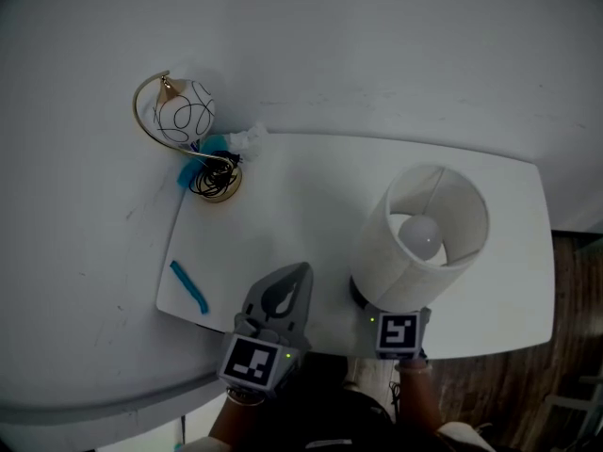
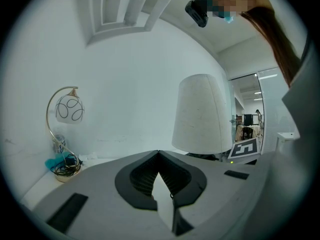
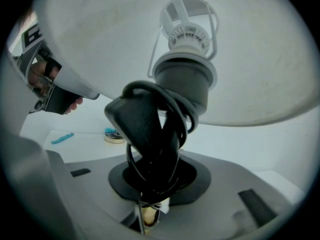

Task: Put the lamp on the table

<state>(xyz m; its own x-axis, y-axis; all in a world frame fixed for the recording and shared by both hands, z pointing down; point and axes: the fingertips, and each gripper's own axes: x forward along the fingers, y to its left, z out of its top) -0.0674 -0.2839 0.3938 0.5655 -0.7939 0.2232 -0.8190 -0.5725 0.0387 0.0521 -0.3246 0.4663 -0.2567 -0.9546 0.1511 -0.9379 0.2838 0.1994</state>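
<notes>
Lamp (image 1: 388, 252) — stem in right gripper (image 3: 150, 204)

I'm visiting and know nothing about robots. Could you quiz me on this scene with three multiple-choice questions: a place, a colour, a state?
1. Where does the small globe lamp stand?
A) table's far left corner
B) table's right edge
C) floor

2. What colour is the loose strip?
A) red
B) blue
C) yellow

3. What are the right gripper's jaws doing?
A) standing open, empty
B) holding the strip
C) closed on the shaded lamp's stem

1 A: its base sits there, by the wall.
2 B: plainly blue.
3 C: the stem fills them in the right gripper view.
</notes>
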